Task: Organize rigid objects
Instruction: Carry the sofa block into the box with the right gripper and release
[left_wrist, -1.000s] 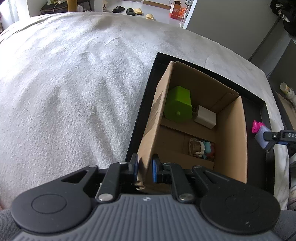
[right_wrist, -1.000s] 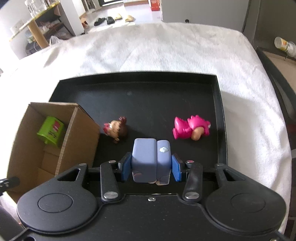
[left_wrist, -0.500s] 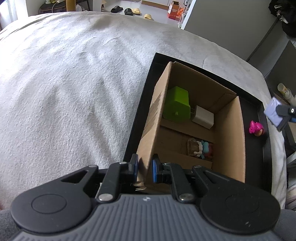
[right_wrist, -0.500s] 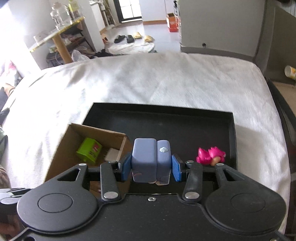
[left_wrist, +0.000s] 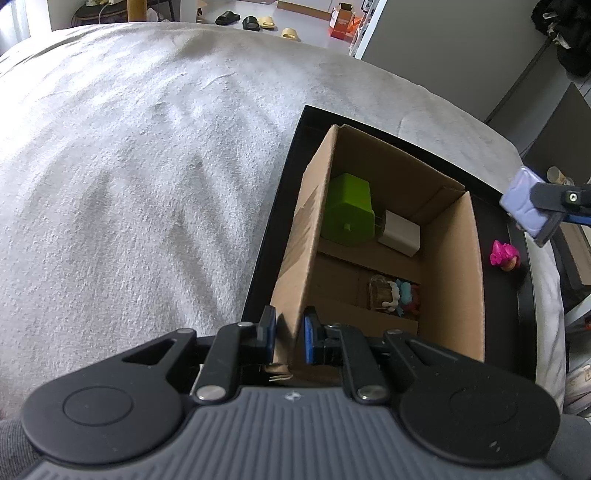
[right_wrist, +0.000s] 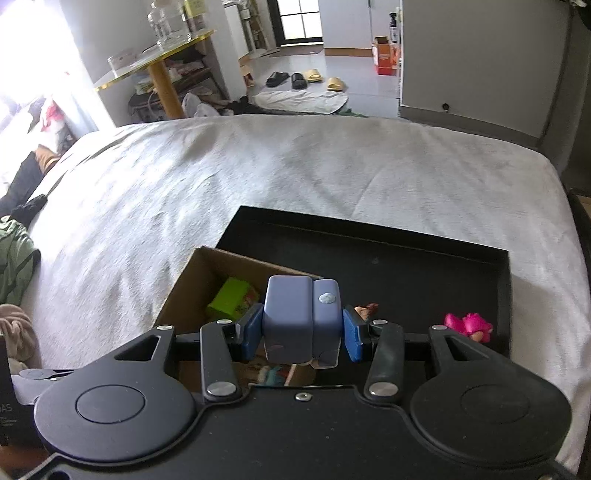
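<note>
Above the cardboard box (right_wrist: 207, 280), a lavender block (right_wrist: 299, 321) is gripped by the right tool (right_wrist: 301, 334); the box wall is pinched by the left tool (left_wrist: 289, 334). Lowering inside is needed next.

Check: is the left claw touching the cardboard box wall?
Touching. The left wrist view shows the left claw shut on the cardboard box wall's near corner, one pad on each side.

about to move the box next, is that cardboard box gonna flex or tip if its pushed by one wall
Probably flexes: the cardboard box has thin walls, open on top. The left gripper clamps one wall. It likely slides rather than tips, sitting low in the black tray with toys inside.
</note>
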